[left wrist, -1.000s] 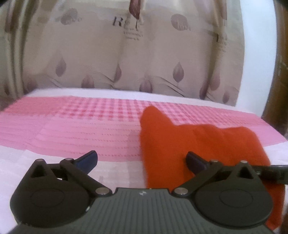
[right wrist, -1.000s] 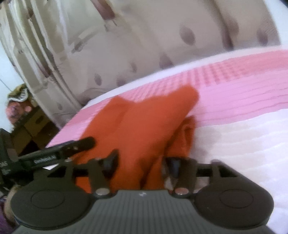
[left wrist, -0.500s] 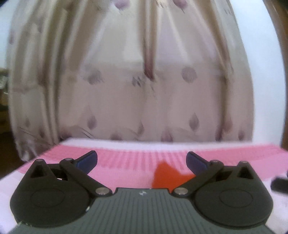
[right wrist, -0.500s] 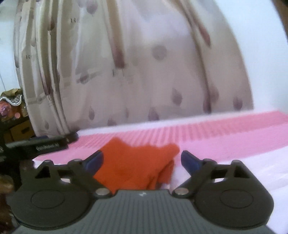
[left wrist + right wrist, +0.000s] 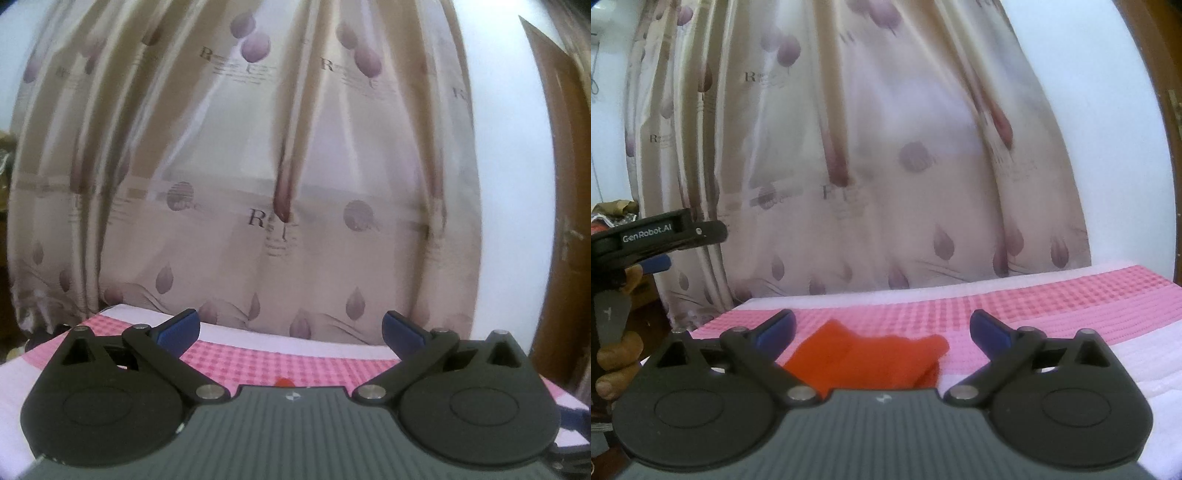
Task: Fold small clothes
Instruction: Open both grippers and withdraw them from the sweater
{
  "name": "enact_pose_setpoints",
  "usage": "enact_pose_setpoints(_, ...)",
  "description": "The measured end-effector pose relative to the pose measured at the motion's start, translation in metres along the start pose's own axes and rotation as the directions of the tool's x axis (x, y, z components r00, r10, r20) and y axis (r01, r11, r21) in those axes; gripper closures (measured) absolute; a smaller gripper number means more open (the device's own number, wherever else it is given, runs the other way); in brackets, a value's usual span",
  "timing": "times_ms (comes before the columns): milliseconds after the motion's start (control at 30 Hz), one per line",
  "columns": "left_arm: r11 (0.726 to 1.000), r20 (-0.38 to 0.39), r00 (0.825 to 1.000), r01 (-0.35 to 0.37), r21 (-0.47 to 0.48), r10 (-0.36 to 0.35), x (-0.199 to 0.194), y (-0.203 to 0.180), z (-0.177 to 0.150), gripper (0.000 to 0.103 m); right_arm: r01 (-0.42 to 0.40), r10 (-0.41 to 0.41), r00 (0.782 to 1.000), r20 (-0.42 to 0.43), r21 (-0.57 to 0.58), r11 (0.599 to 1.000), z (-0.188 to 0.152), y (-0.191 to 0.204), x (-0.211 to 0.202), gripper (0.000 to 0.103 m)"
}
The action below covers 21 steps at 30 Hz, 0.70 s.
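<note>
Now we look along both grippers at a bed with a pink and white cover (image 5: 1052, 306). The right gripper (image 5: 882, 328) has its two blue-tipped fingers (image 5: 988, 328) spread wide, and nothing is pinched between them. Its jaws have just been opening, and the cloth is not between them but lies lower down, on the bed. The small red-orange cloth (image 5: 864, 362) lies on the pink checked part of the cover, just past the gripper's grey body. We can see it has a pointy corner on the left and another on the right, and part of it is hidden behind the gripper. The left gripper (image 5: 291, 326) is spread wide too, with only the bed and the curtain showing between its blue tips (image 5: 181, 328). In the left wrist view we see only a tiny red bit of the cloth (image 5: 283, 382) peeking over the grey body. In the right wrist view the left gripper (image 5: 657, 264) shows at the left edge, held up above the bed by a hand (image 5: 618, 358). Behind the bed hangs a long beige curtain (image 5: 258, 184) with purple leaf shapes on it. A white wall (image 5: 1108, 129) is on the right, and a brown wooden door (image 5: 561, 221) stands past it.
</note>
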<state>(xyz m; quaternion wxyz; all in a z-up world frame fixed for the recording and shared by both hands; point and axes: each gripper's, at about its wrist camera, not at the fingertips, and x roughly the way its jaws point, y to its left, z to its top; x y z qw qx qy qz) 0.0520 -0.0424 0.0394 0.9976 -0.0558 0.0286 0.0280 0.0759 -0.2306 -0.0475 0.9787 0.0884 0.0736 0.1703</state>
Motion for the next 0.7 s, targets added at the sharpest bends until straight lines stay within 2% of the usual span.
enact_pose_setpoints(167,1.0,-0.028,0.999,0.023,-0.021,-0.023,0.002,0.001,-0.003,0.0,0.002,-0.002,1.0,-0.002,-0.004,1.0,-0.001,0.0,-0.003,0.001)
enact_pose_setpoints(333,0.999,-0.056,0.998,0.032,0.003,-0.032,0.005,0.0,-0.012,0.0,0.006,-0.006,1.0,-0.022,-0.002,1.0,-0.005,-0.001,-0.003,0.001)
enact_pose_setpoints(567,0.999,-0.074,0.997,0.004,0.047,0.0,0.012,-0.005,-0.029,0.0,0.014,-0.014,0.998,-0.055,-0.001,1.0,-0.012,0.0,0.002,0.001)
enact_pose_setpoints(700,0.999,-0.101,0.995,-0.001,0.042,0.005,0.017,-0.002,-0.034,0.0,0.032,-0.033,0.998,-0.062,-0.013,0.999,-0.014,0.003,0.002,0.001)
